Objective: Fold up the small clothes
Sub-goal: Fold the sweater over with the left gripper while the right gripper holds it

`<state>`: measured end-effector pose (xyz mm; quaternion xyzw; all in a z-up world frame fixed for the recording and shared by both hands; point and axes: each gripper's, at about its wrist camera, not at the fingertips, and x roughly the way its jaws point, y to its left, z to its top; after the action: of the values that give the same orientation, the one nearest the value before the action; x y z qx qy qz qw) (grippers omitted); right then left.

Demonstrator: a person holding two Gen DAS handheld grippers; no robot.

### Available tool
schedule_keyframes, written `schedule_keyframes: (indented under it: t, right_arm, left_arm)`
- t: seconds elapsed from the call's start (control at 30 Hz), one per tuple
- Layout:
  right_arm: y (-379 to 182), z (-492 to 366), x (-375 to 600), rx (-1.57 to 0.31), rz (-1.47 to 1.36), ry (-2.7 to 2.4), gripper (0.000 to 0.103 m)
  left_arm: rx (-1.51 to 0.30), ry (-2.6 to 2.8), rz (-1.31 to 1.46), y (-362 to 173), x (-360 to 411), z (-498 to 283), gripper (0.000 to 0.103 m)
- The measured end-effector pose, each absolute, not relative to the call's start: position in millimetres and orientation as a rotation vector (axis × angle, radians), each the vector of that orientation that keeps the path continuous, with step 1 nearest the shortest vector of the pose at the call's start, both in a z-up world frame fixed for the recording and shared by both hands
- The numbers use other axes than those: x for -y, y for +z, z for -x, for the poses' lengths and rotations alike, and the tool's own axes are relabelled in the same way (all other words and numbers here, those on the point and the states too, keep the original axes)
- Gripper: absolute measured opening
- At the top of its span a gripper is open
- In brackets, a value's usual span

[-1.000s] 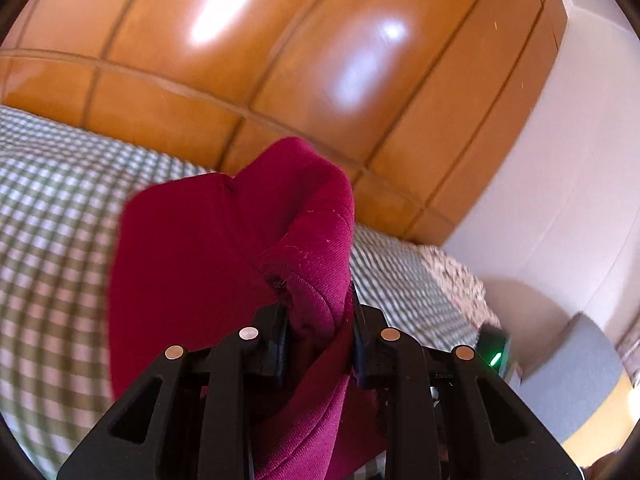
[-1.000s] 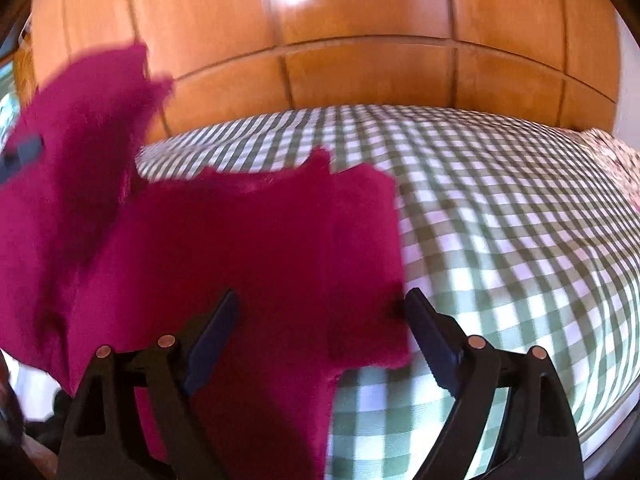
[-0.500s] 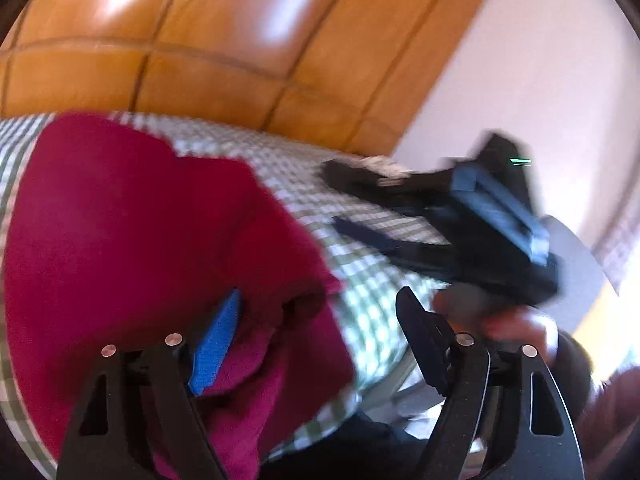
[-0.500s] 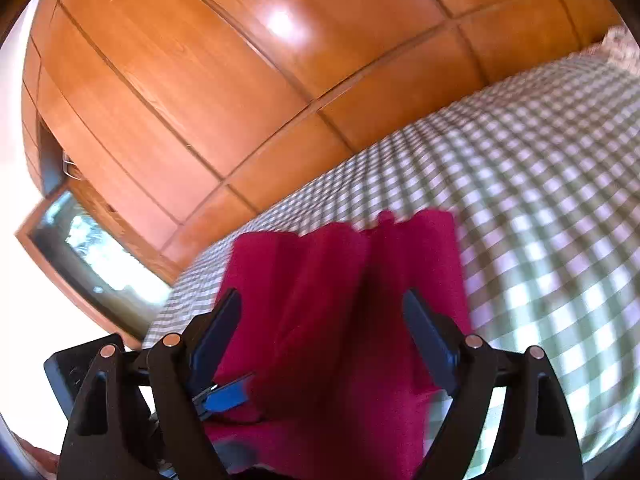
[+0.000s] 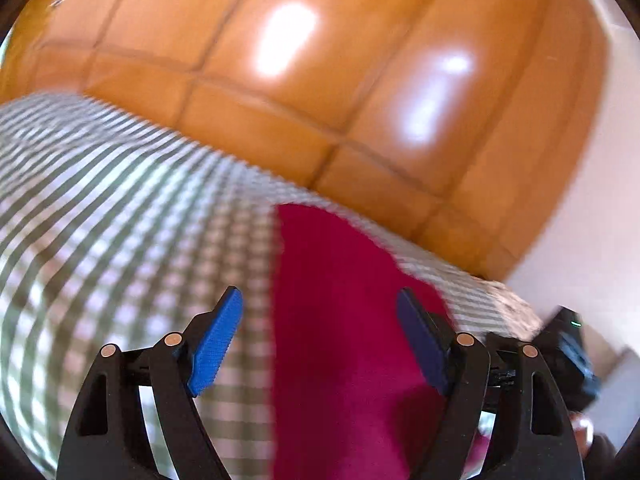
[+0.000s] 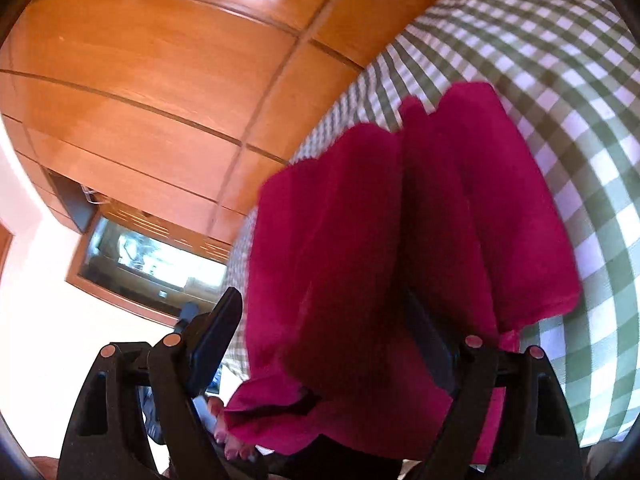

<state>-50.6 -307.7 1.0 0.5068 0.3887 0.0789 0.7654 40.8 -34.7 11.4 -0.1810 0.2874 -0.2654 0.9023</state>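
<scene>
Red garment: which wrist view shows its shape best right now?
The right wrist view. There the red garment fills the middle, its bunched folds and edges fairly sharp, lying on the checked bedcover. The left wrist view shows only a blurred, flat red strip between the open left gripper fingers.

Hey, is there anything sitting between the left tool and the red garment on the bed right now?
Nothing visible. The left tool is open with the red garment directly ahead on the checked bedspread.
</scene>
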Motion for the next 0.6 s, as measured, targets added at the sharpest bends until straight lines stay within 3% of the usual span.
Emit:
schedule_keyframes:
  t: [0.1, 0.17, 0.2, 0.27, 0.33, 0.6]
  right_arm:
    - [-2.5, 46.0, 304.0, -0.844, -1.126, 0.163, 0.074]
    - [-4.8, 38.1, 300.1, -0.864, -1.106, 0.14, 0.056]
    - [-6.7, 33.6, 296.9, -0.883, -1.085, 0.12, 0.052]
    - [-5.7, 28.1, 292.6, -0.9, -1.028, 0.106, 0.03]
    - [-1.1, 24.4, 289.5, -0.9, -0.994, 0.116, 0.023]
    - [51.9, 28.9, 304.6, -0.779, -0.847, 0.146, 0.019]
  left_arm:
    - [-0.717, -0.538, 0.385, -15.8, 35.8, -54.5, 0.079]
    - [-0.74, -0.559, 0.419, -29.1, 38.9, -52.8, 0.081]
    - [-0.733, -0.558, 0.437, -31.3, 37.0, -54.5, 0.085]
    - [-0.748, -0.564, 0.45, -34.0, 39.2, -55.8, 0.085]
    - [-0.751, -0.576, 0.452, -31.4, 41.2, -52.7, 0.085]
    - [-0.692, -0.713, 0.155, -12.9, 103.3, -35.4, 0.085]
